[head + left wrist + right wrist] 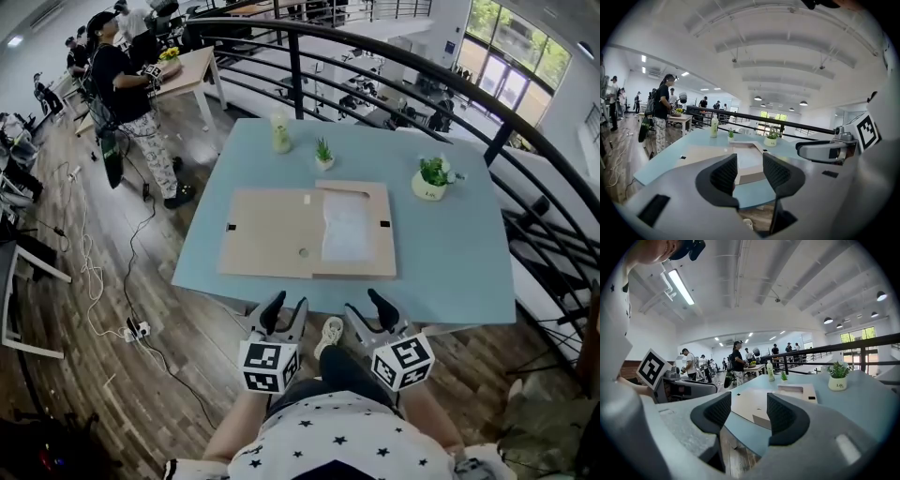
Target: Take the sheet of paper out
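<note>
A flat brown picture frame [382, 255] lies on the light blue table [450, 267], and its loose backing board [267, 239] is swung out to the left. A white sheet of paper [348, 228] lies inside the frame's right half, seen also as the pale paper [749, 158] in the left gripper view. My left gripper [286, 307] and right gripper [366, 305] hover side by side just short of the table's front edge. Both are open and hold nothing. Past the left gripper [750, 171] and the right gripper [749, 413], the frame lies straight ahead.
At the table's far side stand a pale bottle [280, 133], a small plant [323, 152] and a potted plant in a white pot [431, 178]. A black railing [394, 56] curves behind the table. A person [127, 94] stands at far left, and cables lie on the wooden floor.
</note>
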